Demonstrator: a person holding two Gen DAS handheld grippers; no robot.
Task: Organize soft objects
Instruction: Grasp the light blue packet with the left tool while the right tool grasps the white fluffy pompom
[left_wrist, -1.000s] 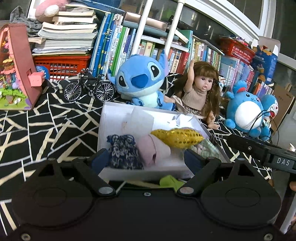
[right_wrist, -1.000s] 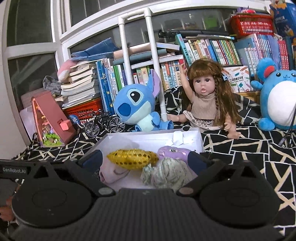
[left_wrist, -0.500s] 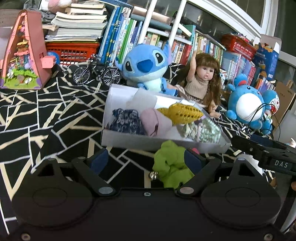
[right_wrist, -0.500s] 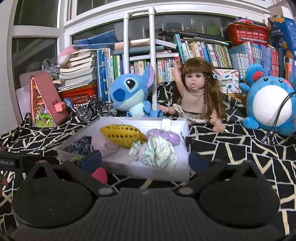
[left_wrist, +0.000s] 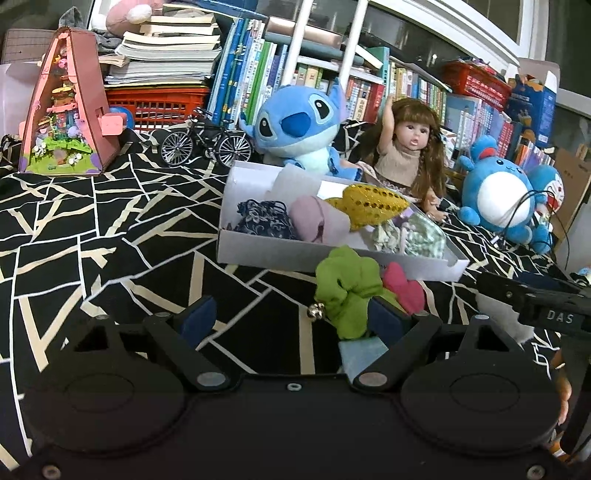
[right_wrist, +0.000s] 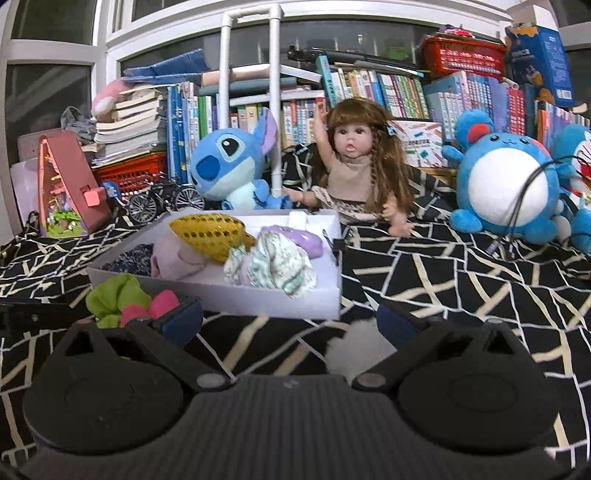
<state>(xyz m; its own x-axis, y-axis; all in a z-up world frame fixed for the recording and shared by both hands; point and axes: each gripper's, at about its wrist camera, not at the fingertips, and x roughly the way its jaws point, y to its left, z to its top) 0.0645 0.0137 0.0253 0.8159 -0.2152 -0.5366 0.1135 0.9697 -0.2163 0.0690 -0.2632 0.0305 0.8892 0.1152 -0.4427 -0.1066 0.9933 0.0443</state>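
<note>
The green cloth scrunchie (left_wrist: 345, 291), lying low in the frame centre just before the white box (left_wrist: 332, 254), looks light, soft and easy to crush, so I would pinch its thick folded middle; both the left gripper (left_wrist: 291, 314) and the right gripper (right_wrist: 290, 319) have fingers wide open, holding nothing.

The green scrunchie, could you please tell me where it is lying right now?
The green scrunchie lies on the black patterned cloth just outside the near wall of the white box, beside a pink item; it shows low centre in the left wrist view.
</note>
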